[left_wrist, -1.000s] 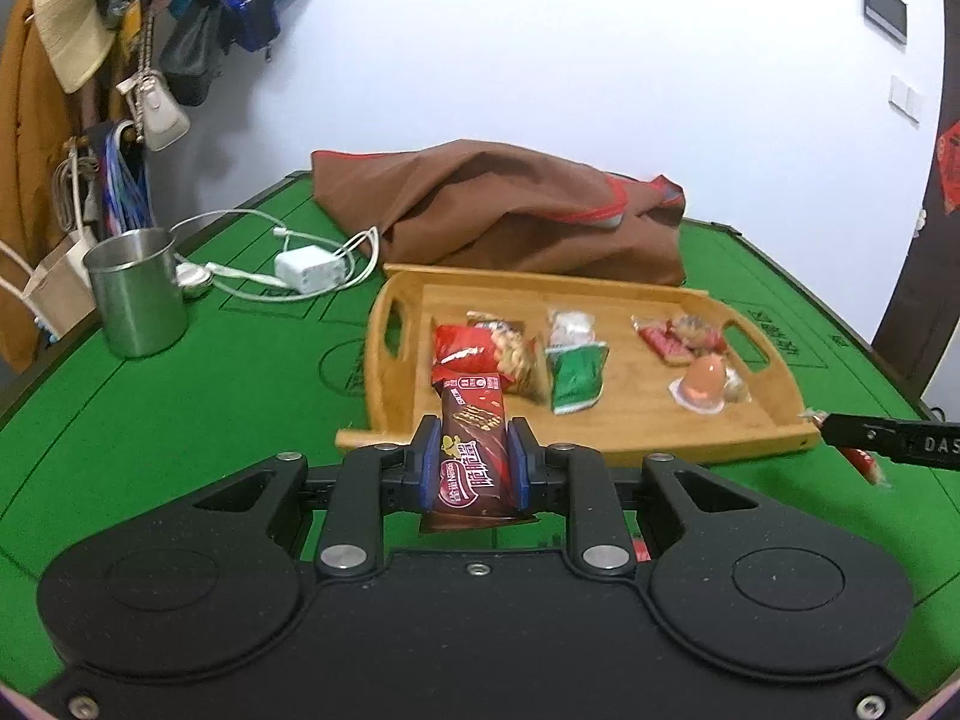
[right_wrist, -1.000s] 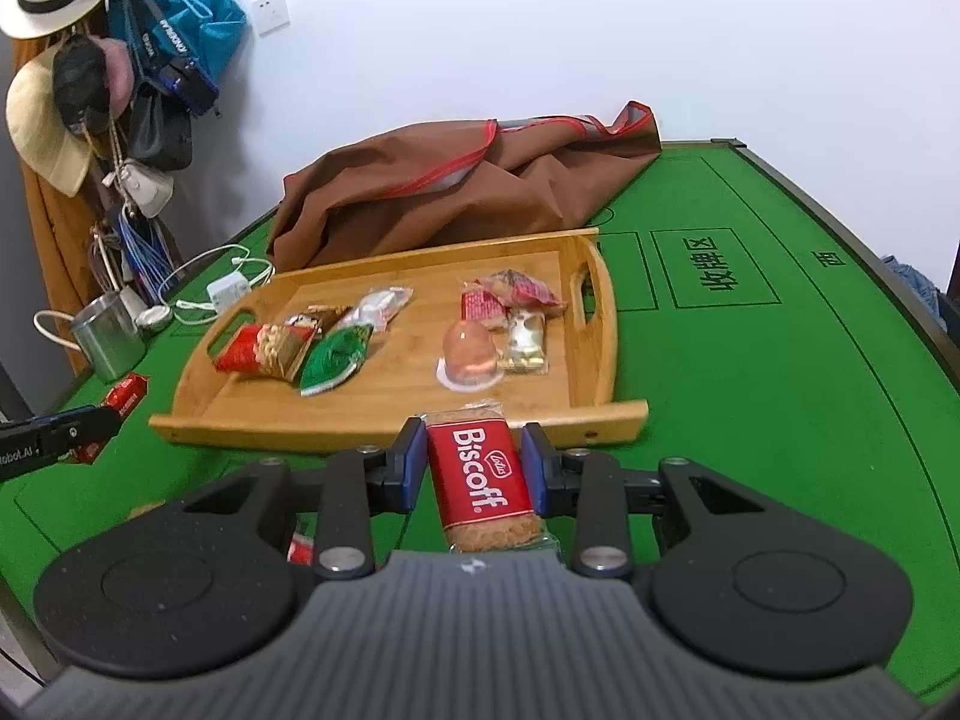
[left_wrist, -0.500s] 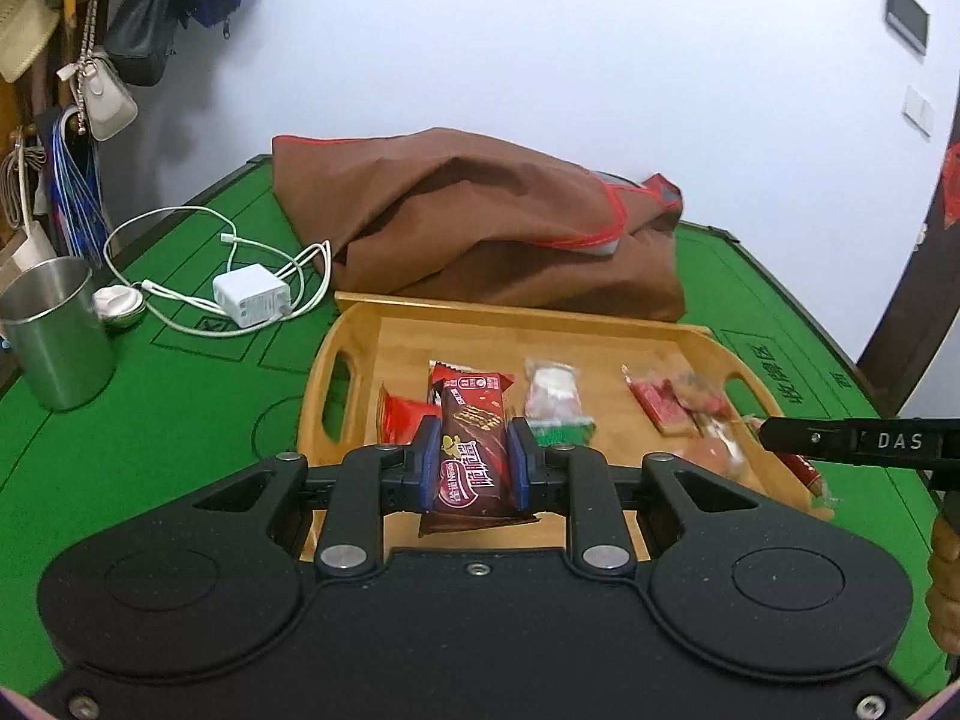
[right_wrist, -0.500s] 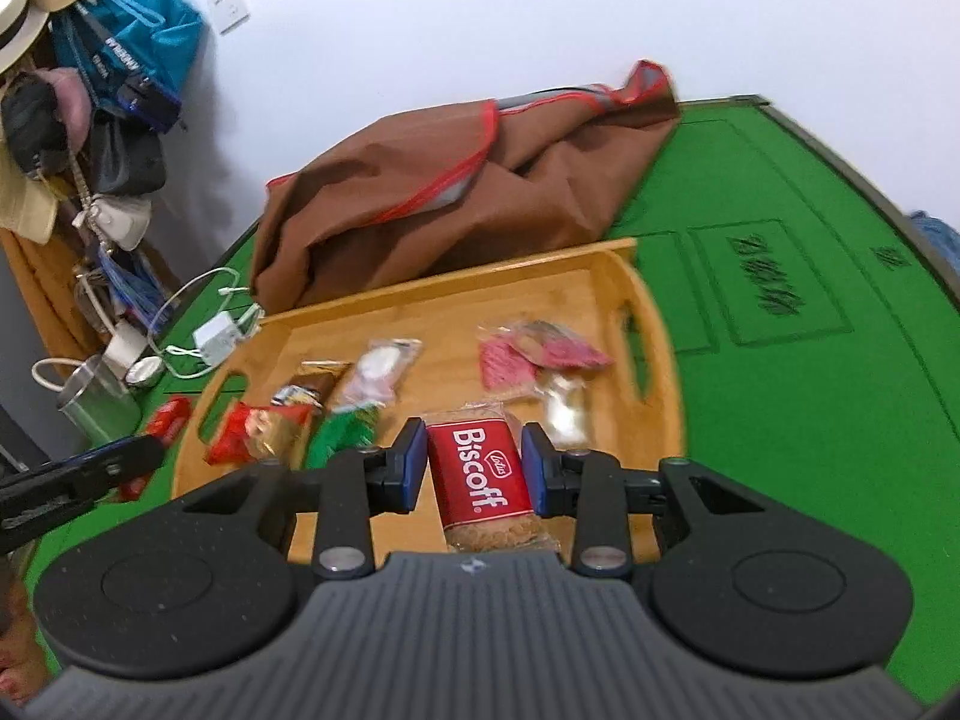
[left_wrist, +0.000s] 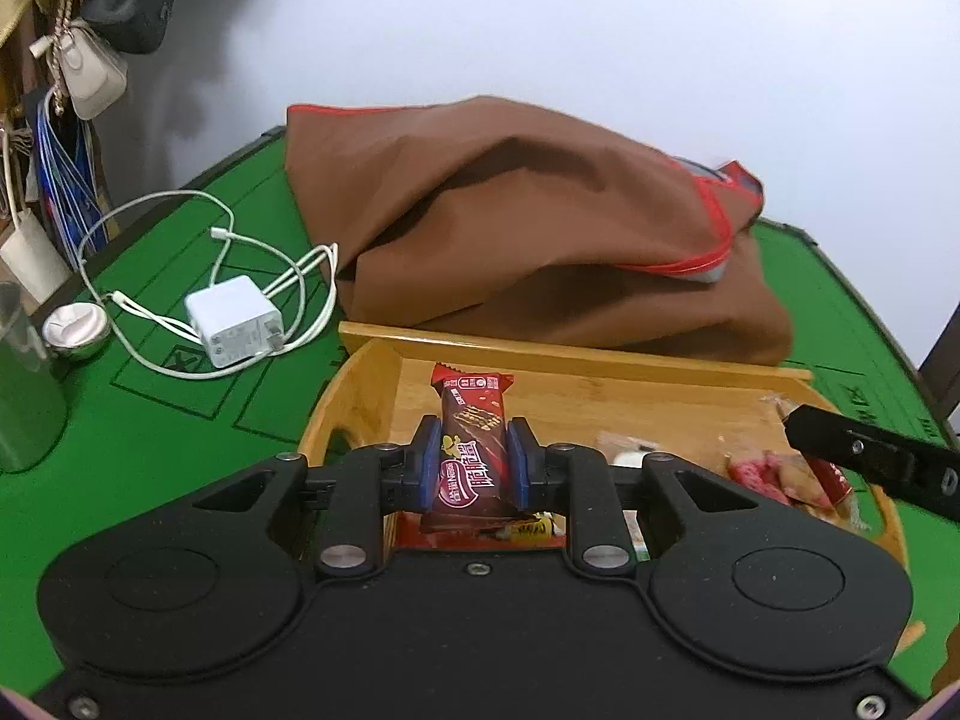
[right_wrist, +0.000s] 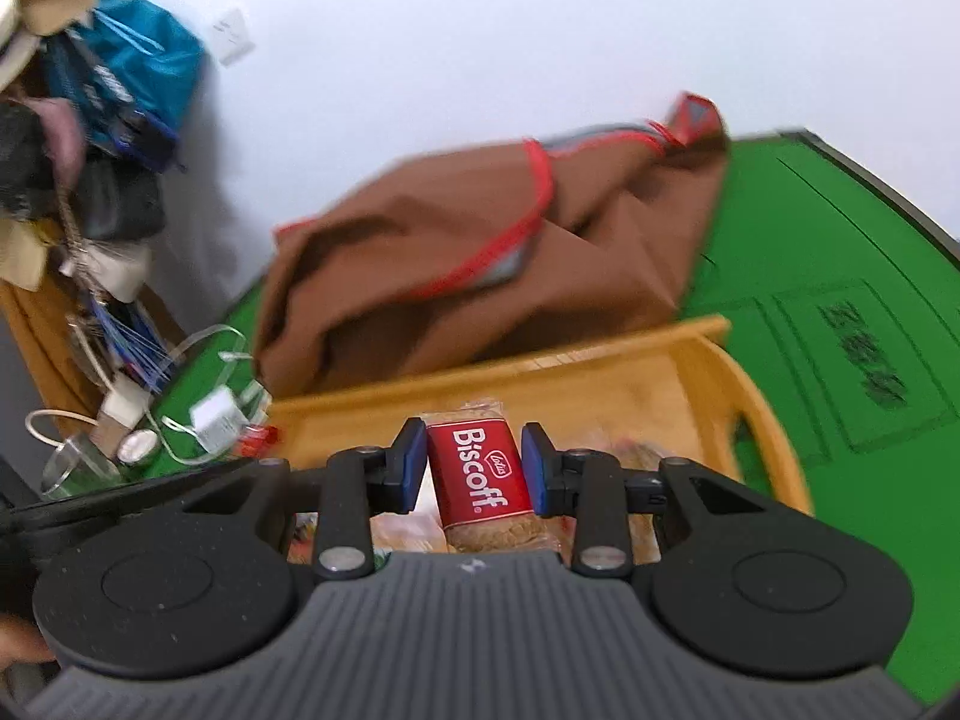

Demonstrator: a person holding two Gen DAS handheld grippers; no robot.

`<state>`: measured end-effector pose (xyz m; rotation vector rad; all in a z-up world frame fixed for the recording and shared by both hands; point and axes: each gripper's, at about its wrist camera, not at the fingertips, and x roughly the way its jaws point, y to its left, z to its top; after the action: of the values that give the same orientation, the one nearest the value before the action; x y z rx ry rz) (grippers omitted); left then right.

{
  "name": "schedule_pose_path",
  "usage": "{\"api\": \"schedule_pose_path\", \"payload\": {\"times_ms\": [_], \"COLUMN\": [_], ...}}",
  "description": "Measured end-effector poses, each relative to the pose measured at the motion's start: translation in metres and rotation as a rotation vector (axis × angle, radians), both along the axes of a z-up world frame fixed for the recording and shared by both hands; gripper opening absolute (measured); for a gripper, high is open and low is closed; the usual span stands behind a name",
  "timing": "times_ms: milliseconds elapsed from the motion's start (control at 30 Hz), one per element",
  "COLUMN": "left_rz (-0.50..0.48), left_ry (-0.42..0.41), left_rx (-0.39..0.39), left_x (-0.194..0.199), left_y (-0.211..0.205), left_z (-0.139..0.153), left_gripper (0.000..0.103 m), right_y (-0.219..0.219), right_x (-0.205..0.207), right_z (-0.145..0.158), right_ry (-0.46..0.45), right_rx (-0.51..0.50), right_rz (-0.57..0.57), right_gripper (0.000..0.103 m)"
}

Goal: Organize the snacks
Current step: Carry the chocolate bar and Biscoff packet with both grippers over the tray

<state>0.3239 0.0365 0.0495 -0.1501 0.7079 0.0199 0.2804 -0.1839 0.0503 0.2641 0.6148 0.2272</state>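
My left gripper (left_wrist: 471, 457) is shut on a brown chocolate wafer bar (left_wrist: 471, 438) and hangs over the left part of the wooden tray (left_wrist: 576, 357). My right gripper (right_wrist: 474, 461) is shut on a red Biscoff biscuit pack (right_wrist: 480, 477) above the tray (right_wrist: 708, 360). In the left wrist view the right gripper's black finger (left_wrist: 870, 456) reaches in from the right over red snack packets (left_wrist: 774, 474). Other snacks in the tray lie mostly hidden under both grippers.
A brown cloth bag with red trim (left_wrist: 540, 228) lies behind the tray on the green table (left_wrist: 150, 414). A white charger with its cable (left_wrist: 234, 321), a small round metal lid (left_wrist: 75, 330) and a metal cup (left_wrist: 24, 384) sit at the left. Bags hang on the wall (right_wrist: 120, 84).
Both grippers have moved forward from in front of the tray to above it, each still holding its snack. The tray and brown bag now loom larger.
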Motion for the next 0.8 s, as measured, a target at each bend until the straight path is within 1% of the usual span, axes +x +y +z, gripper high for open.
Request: {"api": "schedule_pose_path", "payload": {"times_ms": [133, 367, 600, 800], "left_rz": [0.000, -0.014, -0.020, -0.016], "left_ry": [0.026, 0.044, 0.053, 0.054], "left_rx": [0.008, 0.060, 0.052, 0.043], "left_x": [0.017, 0.029, 0.033, 0.035], "left_y": [-0.003, -0.011, -0.011, -0.010], "left_z": [-0.011, -0.025, -0.034, -0.037], "left_gripper": [0.022, 0.022, 0.022, 0.022], "right_y": [0.008, 0.017, 0.021, 0.024], "right_x": [0.016, 0.031, 0.040, 0.043], "right_z": [-0.014, -0.030, -0.045, -0.050], "right_ry": [0.054, 0.083, 0.104, 0.111], "right_rx": [-0.010, -0.052, -0.085, -0.103], "right_rz": [-0.005, -0.005, -0.013, -0.017], "right_gripper": [0.039, 0.039, 0.039, 0.039]}}
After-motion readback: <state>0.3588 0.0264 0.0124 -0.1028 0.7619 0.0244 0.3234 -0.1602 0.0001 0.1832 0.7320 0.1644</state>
